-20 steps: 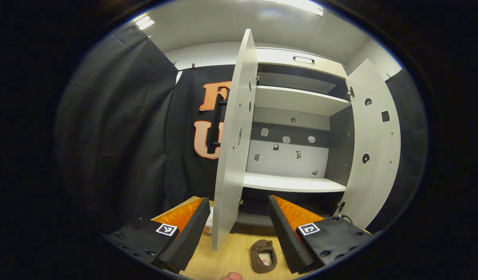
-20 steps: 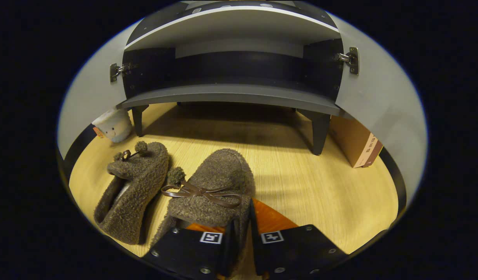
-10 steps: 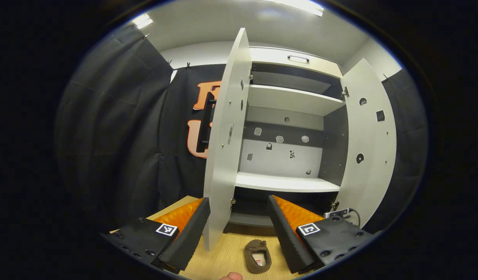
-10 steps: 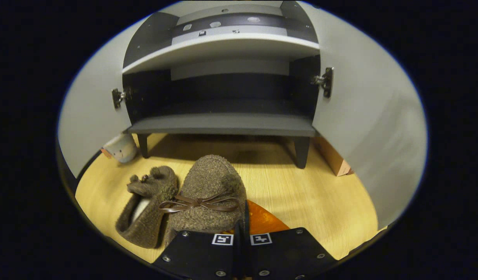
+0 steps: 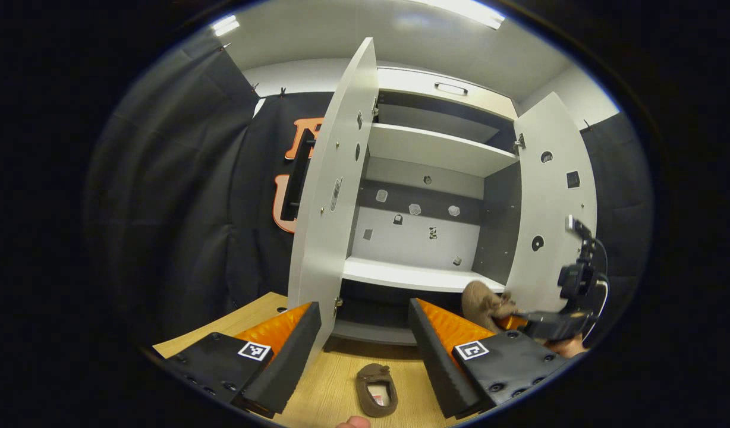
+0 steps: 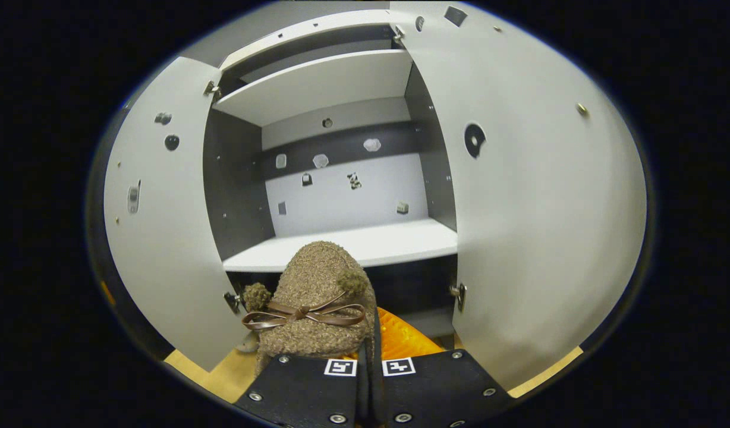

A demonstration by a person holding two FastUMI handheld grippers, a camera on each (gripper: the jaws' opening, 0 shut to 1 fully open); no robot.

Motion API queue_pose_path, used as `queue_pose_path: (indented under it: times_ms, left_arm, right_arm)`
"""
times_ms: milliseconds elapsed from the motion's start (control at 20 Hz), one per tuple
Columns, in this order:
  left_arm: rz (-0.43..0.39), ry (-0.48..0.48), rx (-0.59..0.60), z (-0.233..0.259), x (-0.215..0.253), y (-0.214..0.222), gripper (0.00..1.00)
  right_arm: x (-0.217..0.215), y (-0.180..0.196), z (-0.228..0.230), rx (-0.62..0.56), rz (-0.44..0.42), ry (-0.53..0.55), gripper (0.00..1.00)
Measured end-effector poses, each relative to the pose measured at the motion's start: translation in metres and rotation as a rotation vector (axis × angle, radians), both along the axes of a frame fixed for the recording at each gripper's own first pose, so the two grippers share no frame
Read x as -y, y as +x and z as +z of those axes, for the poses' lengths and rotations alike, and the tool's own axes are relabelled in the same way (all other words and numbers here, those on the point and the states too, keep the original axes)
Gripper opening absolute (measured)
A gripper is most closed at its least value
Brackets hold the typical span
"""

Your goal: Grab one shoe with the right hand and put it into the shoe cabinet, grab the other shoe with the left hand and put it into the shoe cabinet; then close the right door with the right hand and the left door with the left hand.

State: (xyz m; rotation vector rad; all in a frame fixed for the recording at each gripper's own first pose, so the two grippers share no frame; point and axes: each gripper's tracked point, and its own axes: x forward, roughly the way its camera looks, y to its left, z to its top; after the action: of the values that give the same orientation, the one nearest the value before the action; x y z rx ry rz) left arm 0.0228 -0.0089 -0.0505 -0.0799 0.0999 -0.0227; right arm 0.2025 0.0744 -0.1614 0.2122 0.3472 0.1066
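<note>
Shoe number one (image 6: 314, 297) is up off the floor, pinched at its heel end by the right claw (image 6: 370, 356), whose two fingers are squeezed nearly together on it. It is brown and fuzzy like a teddy bear, with a thin brown bow across the top and little fluffy balls at the sides. Its toe points at the shoe cabinet (image 6: 341, 244), close to the front edge of the white shelf, but it is not inside yet.

Nearest in the left gripper view, the left claw (image 5: 365, 333) is spread wide and holds nothing. Just past it, the other shoe (image 5: 377, 389) lies on the wooden floor (image 5: 329, 392) in front of the cabinet, open side up, waiting its turn.

Farther back, the left door (image 5: 326, 202) and the right door (image 5: 549, 208) both stand wide open. The shelves inside look bare, with only small marks on the back wall.

So I think the job has just started. One shoe is picked up and on its way. Still to do: set it in, fetch the second shoe, put that in too, then shut both doors.
</note>
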Motion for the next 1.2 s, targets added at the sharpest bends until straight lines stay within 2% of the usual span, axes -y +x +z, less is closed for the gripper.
queue_pose_path:
  times_ms: [150,350,400,550,700,750,800,950,1000,1150,1200]
  left_arm:
    - [0.003,-0.015,-0.004,-0.002,-0.002,-0.001,0.96]
    - [0.048,0.025,0.009,-0.001,-0.018,-0.005,0.96]
    - [0.055,0.03,0.008,-0.002,-0.022,-0.006,0.99]
    - [0.07,0.036,-0.005,-0.007,-0.029,-0.008,0.96]
    - [0.078,0.039,-0.017,-0.01,-0.033,-0.007,0.99]
    - [0.083,0.04,-0.019,-0.011,-0.035,-0.005,0.96]
    - [0.09,0.042,-0.021,-0.013,-0.038,-0.006,0.99]
    - [0.094,0.039,-0.038,-0.019,-0.041,-0.002,0.99]
    - [0.093,0.04,-0.041,-0.019,-0.042,-0.001,0.96]
    - [0.095,0.038,-0.039,-0.02,-0.044,0.002,0.96]
    - [0.092,0.033,-0.041,-0.021,-0.043,0.003,0.96]
  right_arm:
    - [-0.006,0.054,0.024,-0.02,-0.024,-0.008,0.01]
    - [-0.006,0.139,0.014,-0.113,-0.085,-0.052,0.01]
    - [-0.005,0.158,0.008,-0.149,-0.102,-0.061,0.01]
    - [-0.008,0.202,-0.008,-0.232,-0.127,-0.08,0.01]
    - [-0.003,0.223,-0.026,-0.296,-0.154,-0.117,0.02]
    - [-0.003,0.226,-0.027,-0.303,-0.16,-0.108,0.02]
    - [-0.005,0.23,-0.028,-0.303,-0.162,-0.091,0.05]
    - [-0.012,0.232,-0.032,-0.316,-0.143,-0.07,0.1]
    - [-0.016,0.23,-0.034,-0.324,-0.12,-0.061,0.15]
    - [-0.014,0.228,-0.033,-0.315,-0.103,-0.076,0.24]
    - [-0.014,0.226,-0.033,-0.326,-0.097,-0.074,0.32]
